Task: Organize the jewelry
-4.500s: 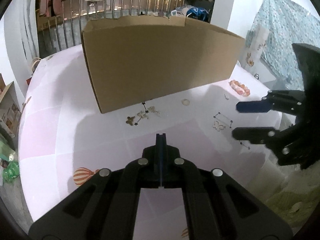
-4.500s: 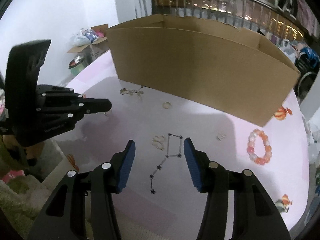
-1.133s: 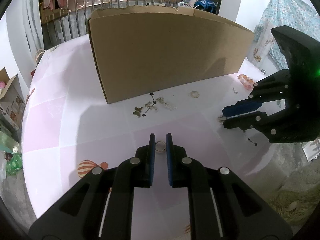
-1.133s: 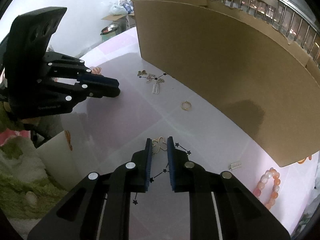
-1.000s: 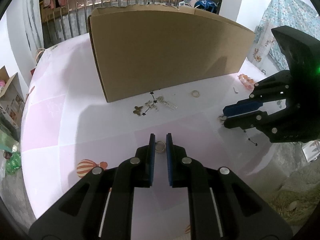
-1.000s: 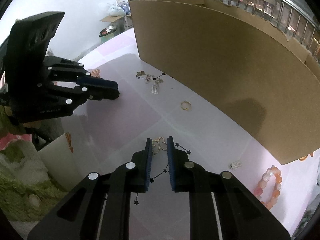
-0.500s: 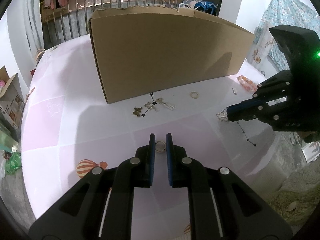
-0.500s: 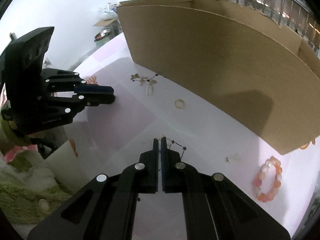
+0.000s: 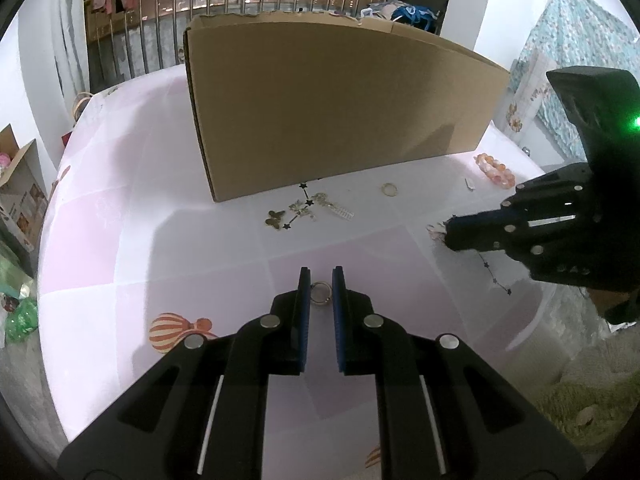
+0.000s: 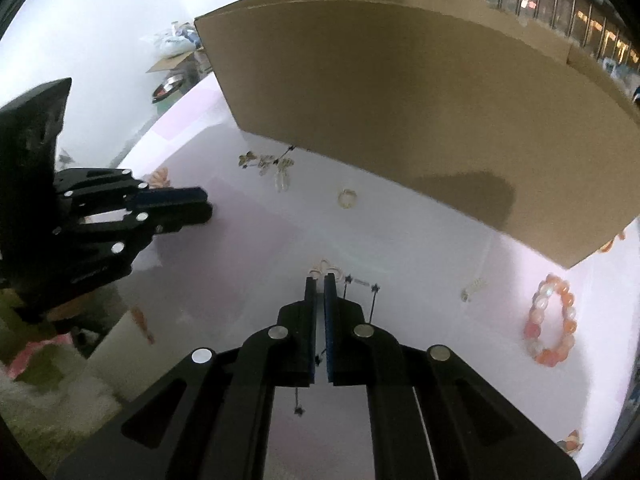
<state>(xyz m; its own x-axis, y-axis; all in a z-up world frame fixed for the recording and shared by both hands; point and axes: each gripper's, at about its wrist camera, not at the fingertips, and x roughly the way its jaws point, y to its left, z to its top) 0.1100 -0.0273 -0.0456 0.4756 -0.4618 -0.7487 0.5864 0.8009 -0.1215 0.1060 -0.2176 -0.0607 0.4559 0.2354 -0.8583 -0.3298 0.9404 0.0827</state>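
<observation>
While the left gripper (image 9: 320,280) pinches a small ring (image 9: 320,293) just above the pink table (image 9: 120,248), the right gripper (image 10: 319,280) clamps a star chain necklace (image 10: 374,300) there; farther back stands a cardboard box (image 9: 332,108), a bead bracelet (image 10: 554,322) beside it

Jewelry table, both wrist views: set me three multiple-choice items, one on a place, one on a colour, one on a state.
1. Where is the small ring in the left wrist view?
A. Inside the cardboard box
B. Between the left gripper's pads
C. Beside the bead bracelet

2. What colour are the beads of the bracelet?
A. Orange and pale pink
B. Green
C. Black

3. How does the right gripper stand?
A. Wide open
B. Shut at the clover-shaped piece, the star chain alongside
C. Out of view

Answers: 1 B, the ring sits framed by the blue pads. 2 A, the beads look orange and pale. 3 B, only a sliver shows between its fingers.
</observation>
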